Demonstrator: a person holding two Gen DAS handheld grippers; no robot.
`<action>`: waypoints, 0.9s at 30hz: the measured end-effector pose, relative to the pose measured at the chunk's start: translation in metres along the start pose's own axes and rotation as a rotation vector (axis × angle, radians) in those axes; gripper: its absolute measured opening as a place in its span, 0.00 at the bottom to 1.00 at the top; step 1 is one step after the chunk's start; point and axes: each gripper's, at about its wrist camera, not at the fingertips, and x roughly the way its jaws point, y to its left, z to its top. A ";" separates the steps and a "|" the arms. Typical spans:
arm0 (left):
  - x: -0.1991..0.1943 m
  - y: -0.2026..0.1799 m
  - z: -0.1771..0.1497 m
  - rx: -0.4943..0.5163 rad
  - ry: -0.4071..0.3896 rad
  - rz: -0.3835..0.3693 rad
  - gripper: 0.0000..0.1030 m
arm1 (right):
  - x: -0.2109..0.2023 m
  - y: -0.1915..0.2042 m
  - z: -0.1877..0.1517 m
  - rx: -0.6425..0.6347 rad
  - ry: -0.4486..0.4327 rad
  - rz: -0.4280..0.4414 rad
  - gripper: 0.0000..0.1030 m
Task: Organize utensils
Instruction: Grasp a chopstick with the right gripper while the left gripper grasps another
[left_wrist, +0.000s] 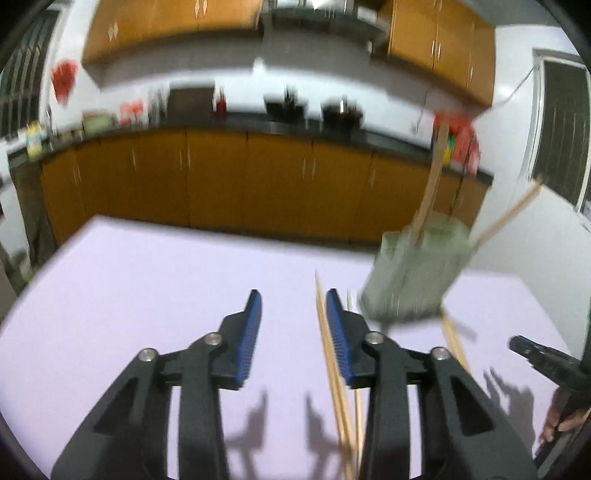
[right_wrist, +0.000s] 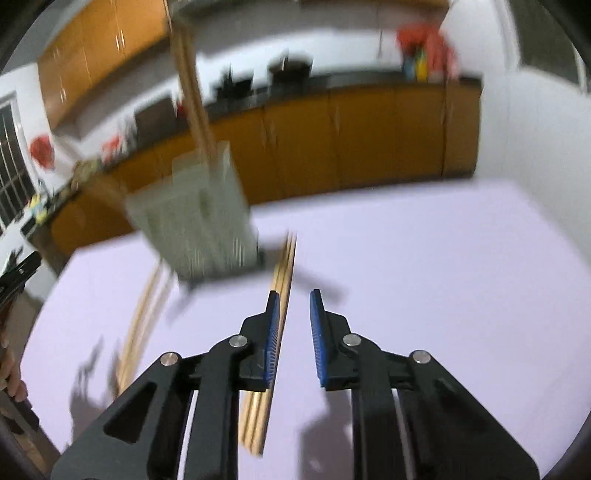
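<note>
A pale green slotted utensil holder (left_wrist: 410, 273) stands on the lilac table, with wooden chopsticks (left_wrist: 436, 177) sticking up out of it. It also shows in the right wrist view (right_wrist: 199, 225). Loose wooden chopsticks (left_wrist: 336, 376) lie on the table under my left gripper (left_wrist: 293, 306), which is open and empty above them. In the right wrist view a bundle of chopsticks (right_wrist: 273, 332) lies below my right gripper (right_wrist: 293, 306), which is open and empty. More chopsticks (right_wrist: 144, 325) lie to its left. Both views are motion-blurred.
The lilac table (left_wrist: 147, 280) ends at a far edge before orange kitchen cabinets (left_wrist: 221, 181) and a dark counter with pots. The right gripper and a hand show at the left view's right edge (left_wrist: 546, 362). A white wall (right_wrist: 535, 129) stands on the right.
</note>
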 end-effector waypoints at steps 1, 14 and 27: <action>0.008 0.001 -0.009 -0.005 0.036 -0.006 0.30 | 0.008 0.001 -0.006 0.000 0.028 0.007 0.14; 0.057 -0.013 -0.058 -0.026 0.225 -0.112 0.21 | 0.041 0.006 -0.028 -0.049 0.098 -0.120 0.02; 0.070 -0.029 -0.066 0.032 0.275 -0.098 0.18 | 0.039 0.010 -0.024 -0.004 0.110 0.028 0.04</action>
